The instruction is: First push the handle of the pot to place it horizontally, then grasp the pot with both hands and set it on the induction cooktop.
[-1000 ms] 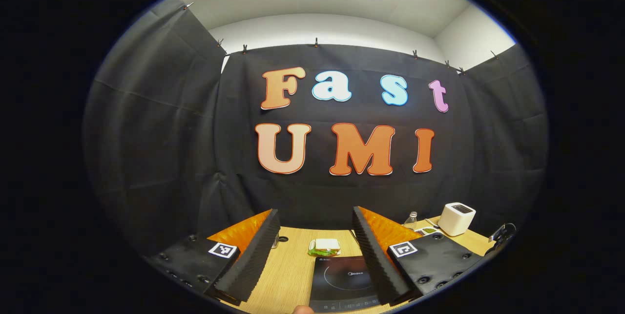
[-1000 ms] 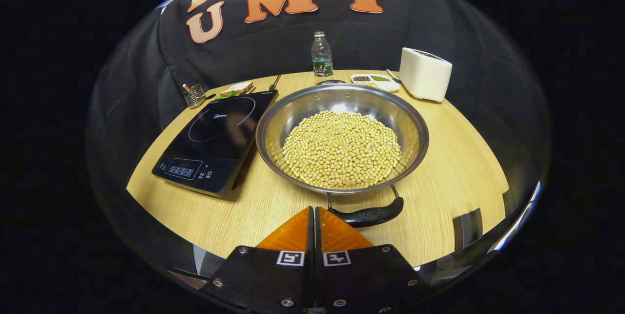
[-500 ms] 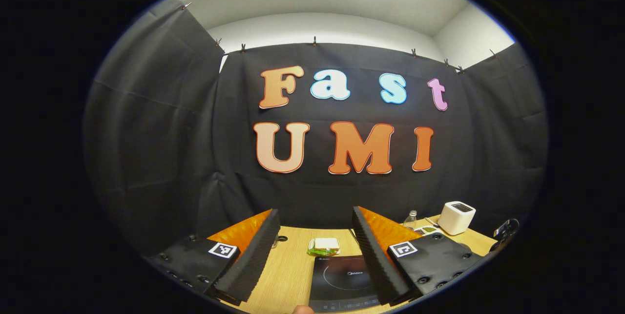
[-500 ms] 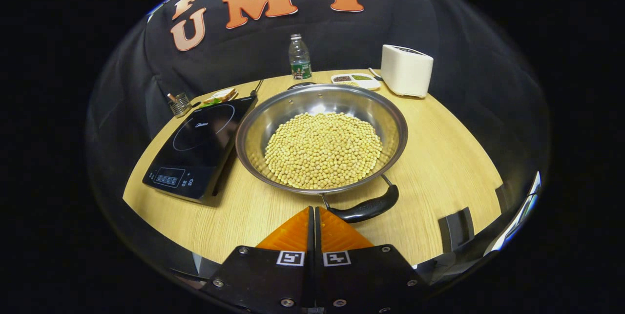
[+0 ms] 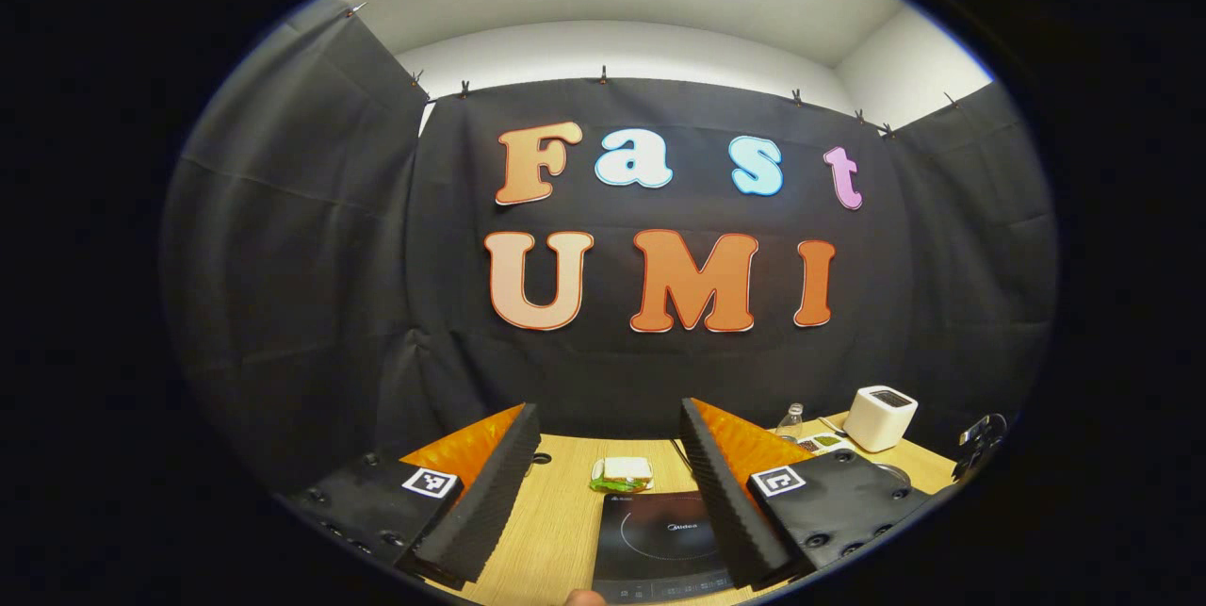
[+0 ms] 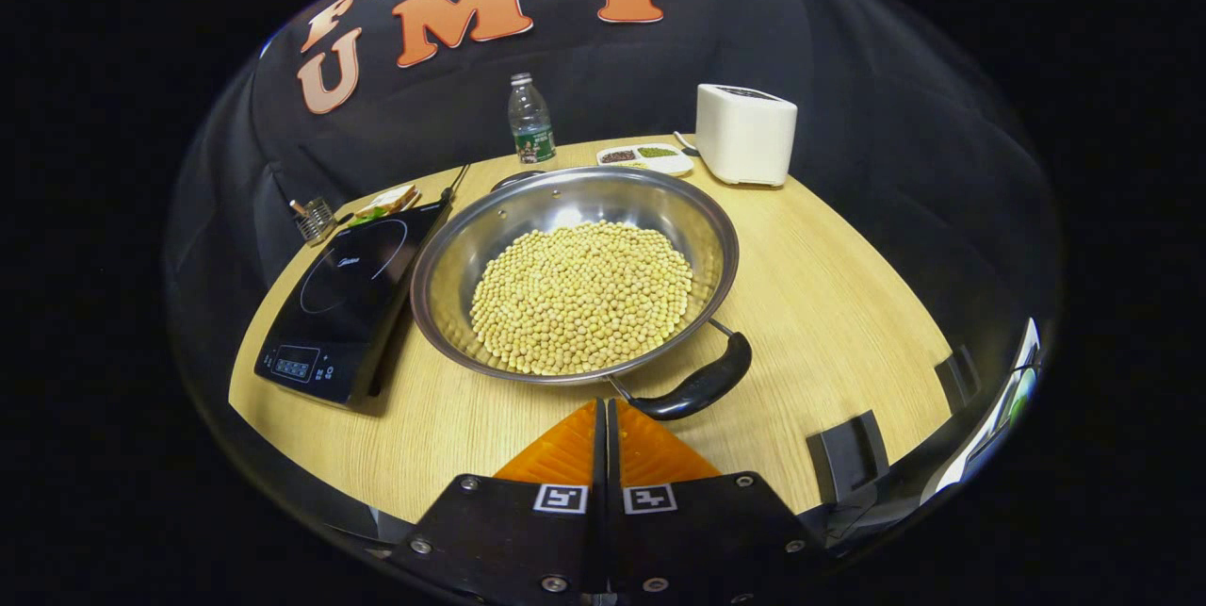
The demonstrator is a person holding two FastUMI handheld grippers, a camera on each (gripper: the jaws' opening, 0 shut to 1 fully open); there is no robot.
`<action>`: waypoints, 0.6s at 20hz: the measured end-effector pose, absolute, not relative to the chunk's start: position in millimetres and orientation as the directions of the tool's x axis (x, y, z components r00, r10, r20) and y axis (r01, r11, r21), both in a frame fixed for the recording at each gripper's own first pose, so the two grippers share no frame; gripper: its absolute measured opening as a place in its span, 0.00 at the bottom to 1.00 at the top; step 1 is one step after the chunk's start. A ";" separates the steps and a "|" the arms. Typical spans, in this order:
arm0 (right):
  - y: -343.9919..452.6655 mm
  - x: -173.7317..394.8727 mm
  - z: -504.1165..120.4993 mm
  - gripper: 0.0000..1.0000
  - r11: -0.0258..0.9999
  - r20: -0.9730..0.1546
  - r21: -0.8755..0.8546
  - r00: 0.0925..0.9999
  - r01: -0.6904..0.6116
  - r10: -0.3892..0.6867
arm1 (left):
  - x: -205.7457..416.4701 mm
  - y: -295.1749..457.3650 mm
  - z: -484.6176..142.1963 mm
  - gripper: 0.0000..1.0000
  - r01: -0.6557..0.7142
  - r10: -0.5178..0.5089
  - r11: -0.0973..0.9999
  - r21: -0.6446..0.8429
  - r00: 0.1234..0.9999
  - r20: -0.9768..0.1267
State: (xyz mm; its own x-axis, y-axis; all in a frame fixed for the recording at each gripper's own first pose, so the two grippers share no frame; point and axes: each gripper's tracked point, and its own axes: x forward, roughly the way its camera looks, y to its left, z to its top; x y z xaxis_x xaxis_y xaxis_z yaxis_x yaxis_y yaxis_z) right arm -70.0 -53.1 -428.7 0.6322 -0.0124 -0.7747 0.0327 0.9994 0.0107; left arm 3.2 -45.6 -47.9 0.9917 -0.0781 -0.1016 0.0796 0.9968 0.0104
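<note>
The right gripper, fingers pressed together and empty, sits just near of the pot, touching the left end of its black handle, which runs rightward and far. The left gripper hangs wide open above the cooktop, left of the pot.

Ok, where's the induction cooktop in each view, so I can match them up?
Left gripper view: the induction cooktop lies bottom centre, partly behind the gripper's own right-hand finger.
Right gripper view: it lies at left, beside the pot of soybeans.
Shared landmark: the white toaster at the table's far right.
</note>
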 end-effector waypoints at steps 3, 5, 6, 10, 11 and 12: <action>-62.5 -64.8 -428.7 0.00 0.999 -0.773 0.001 0.634 0.053 -0.032 | 6.3 -46.7 -49.7 0.98 0.080 -0.079 0.997 0.010 0.991 -0.105; -69.2 -60.7 -428.5 0.00 0.998 -0.771 -0.007 0.635 0.065 -0.047 | 7.5 -47.6 -50.5 0.98 0.079 -0.077 0.997 0.012 0.991 -0.106; -72.4 -59.1 -428.8 0.00 0.997 -0.771 -0.012 0.635 0.072 -0.055 | 8.0 -47.7 -51.2 0.98 0.078 -0.076 0.997 0.012 0.991 -0.106; -85.2 -49.5 -428.9 0.00 0.995 -0.767 -0.025 0.636 0.102 -0.084 | 11.5 -48.0 -51.6 0.97 0.076 -0.075 0.997 0.014 0.991 -0.108; -88.9 -46.9 -429.1 0.00 0.994 -0.765 -0.034 0.637 0.107 -0.095 | 11.9 -48.6 -52.5 0.98 0.076 -0.074 0.997 0.016 0.991 -0.109; -91.6 -44.8 -429.3 0.00 0.993 -0.764 -0.045 0.637 0.111 -0.106 | 12.6 -49.6 -52.9 0.97 0.077 -0.074 0.997 0.017 0.991 -0.110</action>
State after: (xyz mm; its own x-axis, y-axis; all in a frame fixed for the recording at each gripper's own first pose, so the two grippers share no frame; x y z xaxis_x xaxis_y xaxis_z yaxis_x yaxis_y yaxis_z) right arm -44.8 -91.6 -429.3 0.6369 -0.1060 -0.7637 0.1113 0.9928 -0.0450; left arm 12.6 -49.6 -52.9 0.9911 -0.0744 -0.1104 0.0768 0.9969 0.0174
